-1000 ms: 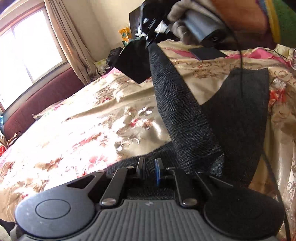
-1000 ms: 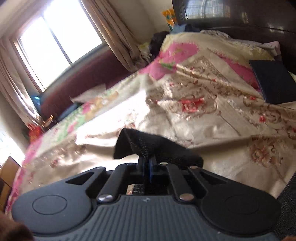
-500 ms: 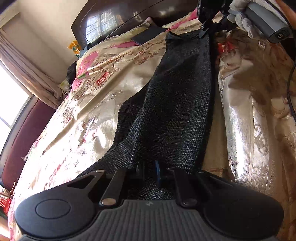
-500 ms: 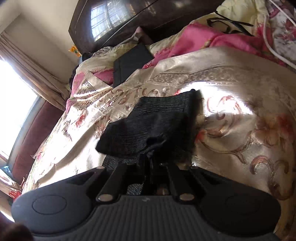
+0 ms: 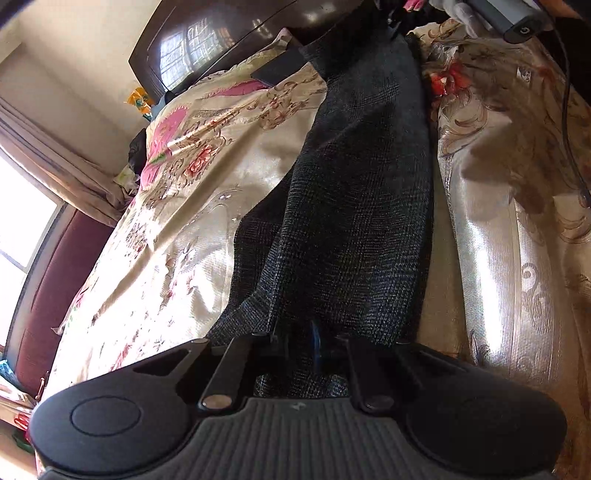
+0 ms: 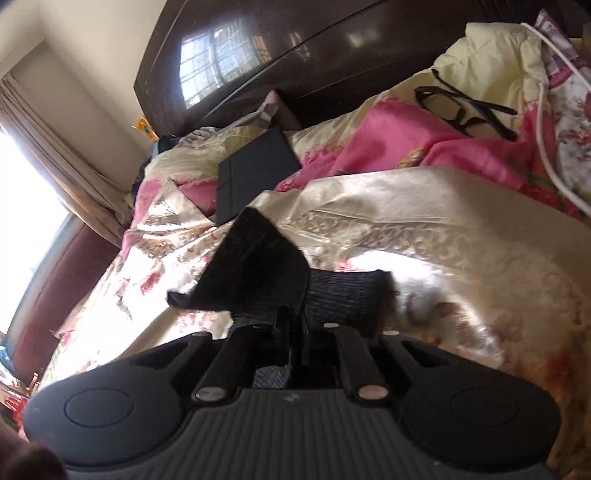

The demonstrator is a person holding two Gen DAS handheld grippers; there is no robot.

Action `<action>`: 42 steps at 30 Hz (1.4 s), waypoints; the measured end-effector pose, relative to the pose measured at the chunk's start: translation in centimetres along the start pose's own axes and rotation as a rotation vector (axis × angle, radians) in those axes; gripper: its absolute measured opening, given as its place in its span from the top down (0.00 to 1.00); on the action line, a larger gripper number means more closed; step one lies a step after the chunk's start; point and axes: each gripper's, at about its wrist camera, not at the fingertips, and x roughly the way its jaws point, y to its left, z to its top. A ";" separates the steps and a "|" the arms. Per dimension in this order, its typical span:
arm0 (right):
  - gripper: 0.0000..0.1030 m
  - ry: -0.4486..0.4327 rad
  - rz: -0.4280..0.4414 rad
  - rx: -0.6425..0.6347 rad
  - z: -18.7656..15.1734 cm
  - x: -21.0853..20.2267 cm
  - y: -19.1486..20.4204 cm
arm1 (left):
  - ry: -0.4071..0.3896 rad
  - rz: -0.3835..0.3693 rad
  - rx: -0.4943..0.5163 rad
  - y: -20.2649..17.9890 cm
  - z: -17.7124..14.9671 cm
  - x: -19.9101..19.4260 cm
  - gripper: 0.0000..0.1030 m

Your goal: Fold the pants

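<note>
Left wrist view, nearest: the left gripper point(image 5: 297, 338) has its fingers set narrow and clamped on the dark fabric of the pants point(image 5: 354, 206); the fabric hides the fingertips, and the hem end cannot be made out. From that grip the pants run away across the bedspread point(image 5: 177, 236) as one long dark grey strip with a faint check weave. A second layer shows along its left edge, offset from the top layer. At the far end, cut off by the upper frame edge, sits the right gripper point(image 5: 397, 20) with a gloved hand point(image 5: 461, 14) on its handle; its fingers cannot be read there.

Right wrist view, nearest: the right gripper point(image 6: 293, 325) has its jaws opening from a narrow setting, with a fold of the pants point(image 6: 255, 273) between them. This end stands up in a crumpled peak, in shadow. Beyond lie a dark flat case point(image 6: 255, 173), then eyeglasses point(image 6: 465, 107) on pink bedding, then the headboard point(image 6: 295, 40).
</note>
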 end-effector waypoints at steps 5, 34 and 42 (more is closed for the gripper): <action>0.89 0.017 0.047 0.069 -0.5 -0.7 -2.1 | -0.013 0.016 0.018 -0.4 -0.5 -0.1 0.71; 0.87 0.510 0.373 -1.047 -12.9 0.9 20.6 | -0.002 0.082 0.014 10.9 -6.5 2.9 0.59; 0.87 0.612 0.157 -1.210 -13.2 -0.8 15.5 | -0.023 0.077 0.042 10.6 -9.4 1.4 0.56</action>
